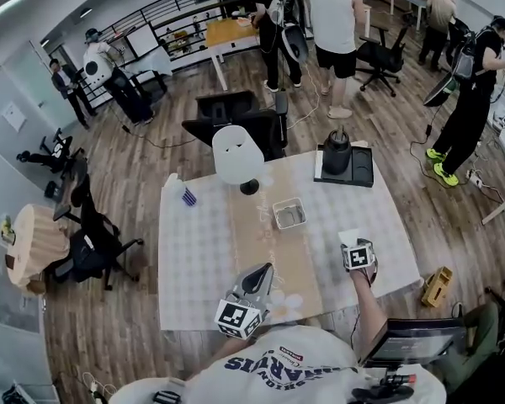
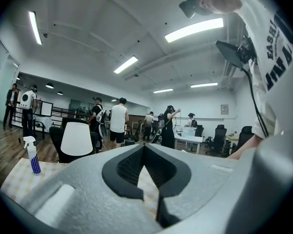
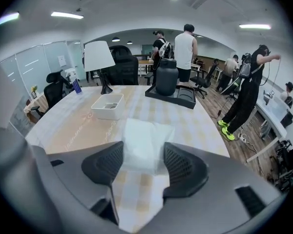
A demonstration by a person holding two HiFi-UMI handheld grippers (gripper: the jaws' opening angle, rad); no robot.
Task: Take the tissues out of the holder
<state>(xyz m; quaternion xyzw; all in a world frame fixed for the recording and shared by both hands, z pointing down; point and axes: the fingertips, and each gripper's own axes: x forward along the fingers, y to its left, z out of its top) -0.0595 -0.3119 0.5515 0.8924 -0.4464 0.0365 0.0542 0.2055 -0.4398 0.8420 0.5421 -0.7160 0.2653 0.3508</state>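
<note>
On table [image 1: 202, 251], right side: right gripper [image 3: 139, 162] jaws apart, white tissue [image 3: 142, 138] lying flat between them. Holder [image 1: 277, 217] stands beyond. Left gripper [image 1: 263, 269] jaws together, empty.

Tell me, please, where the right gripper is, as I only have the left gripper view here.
Observer: The right gripper is low over the near right part of the table, tilted downward.
Operator: Thank you. Is anything between its jaws?
Observer: Yes, a white tissue lies flat on the table between the open jaws. The pads do not seem to press on it.
Operator: And where is the holder?
Observer: The white holder stands mid-table, beyond the tissue and in front of the lamp.
</note>
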